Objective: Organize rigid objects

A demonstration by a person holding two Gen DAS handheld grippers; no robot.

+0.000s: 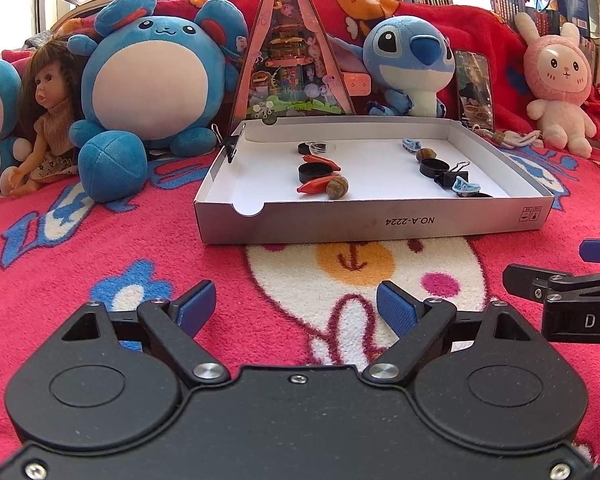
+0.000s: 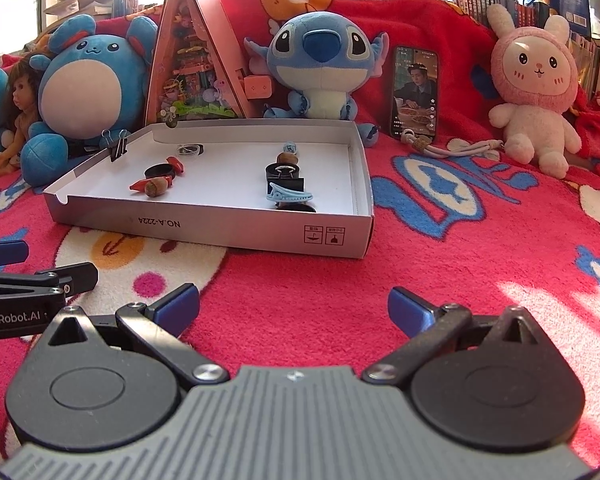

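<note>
A shallow white box (image 1: 372,222) (image 2: 220,232) lies on the red blanket ahead of both grippers. In it lie two rows of small things: on the left red chili peppers (image 1: 314,186) (image 2: 142,184), a black cap (image 1: 314,171), an acorn (image 1: 337,187) (image 2: 156,188); on the right blue clips (image 1: 466,187) (image 2: 288,197), a black binder clip (image 1: 450,178) (image 2: 286,184), a black cap (image 1: 434,167), a brown nut (image 2: 287,158). My left gripper (image 1: 296,306) is open and empty, short of the box. My right gripper (image 2: 294,306) is open and empty too.
Plush toys stand behind the box: a blue round one (image 1: 152,80), Stitch (image 1: 408,64) (image 2: 324,64), a pink rabbit (image 2: 536,88), a doll (image 1: 46,116). A triangular toy box (image 1: 290,60) and a phone (image 2: 415,92) lean there. A binder clip (image 2: 118,144) grips the box's left wall.
</note>
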